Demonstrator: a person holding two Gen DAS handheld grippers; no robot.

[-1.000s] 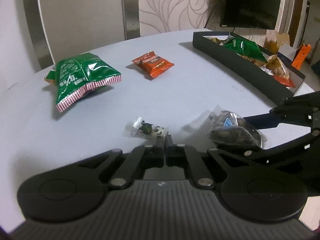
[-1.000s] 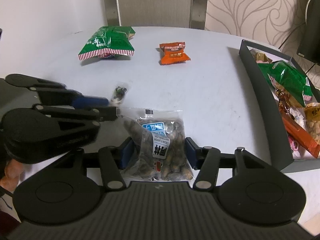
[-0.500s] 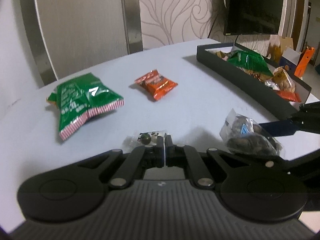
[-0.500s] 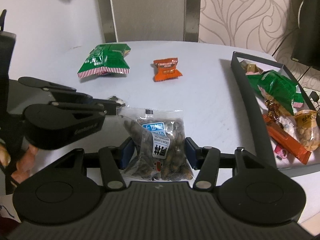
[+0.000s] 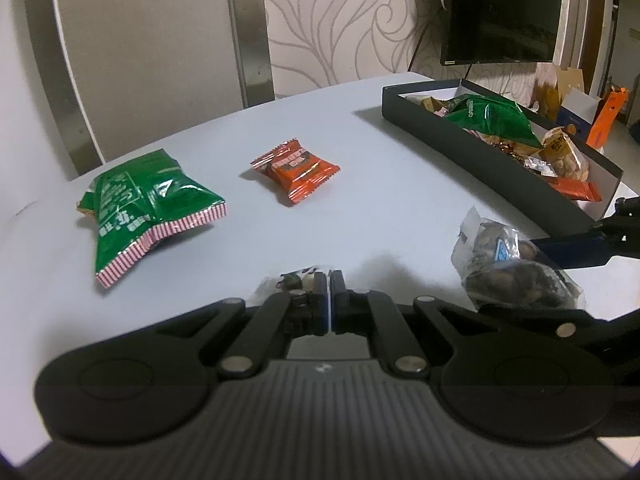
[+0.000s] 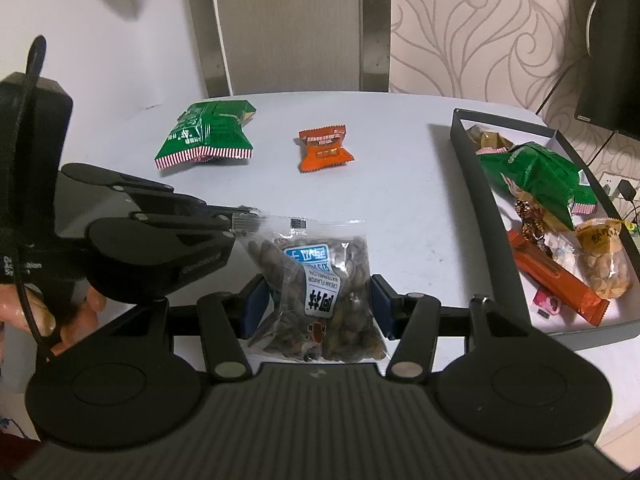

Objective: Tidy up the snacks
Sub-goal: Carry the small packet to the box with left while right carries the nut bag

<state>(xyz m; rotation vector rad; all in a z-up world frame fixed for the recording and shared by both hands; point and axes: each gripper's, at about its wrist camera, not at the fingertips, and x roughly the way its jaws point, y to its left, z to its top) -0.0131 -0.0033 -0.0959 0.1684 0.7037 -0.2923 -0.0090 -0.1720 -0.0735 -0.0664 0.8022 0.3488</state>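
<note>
My right gripper (image 6: 318, 304) is shut on a clear bag of watermelon seeds (image 6: 320, 292) and holds it above the table; the bag also shows in the left wrist view (image 5: 516, 268). My left gripper (image 5: 330, 296) is shut, fingers together, with nothing between them. A small clear candy packet (image 5: 296, 282) lies just left of its fingertips, partly hidden. A green snack bag (image 5: 140, 204) and an orange packet (image 5: 298, 170) lie on the white table. A dark tray (image 6: 480, 216) at the right holds several snacks.
The left gripper's body (image 6: 160, 240) and the hand holding it sit to the left of the seed bag. A chair back (image 5: 160, 60) stands behind the table. A dark screen (image 5: 500, 8) hangs at the far right. The table edge runs near the tray.
Both grippers have risen and pulled back from the table. The right one lifted the seed bag. The small candy packet stayed on the table by the left fingertips.
</note>
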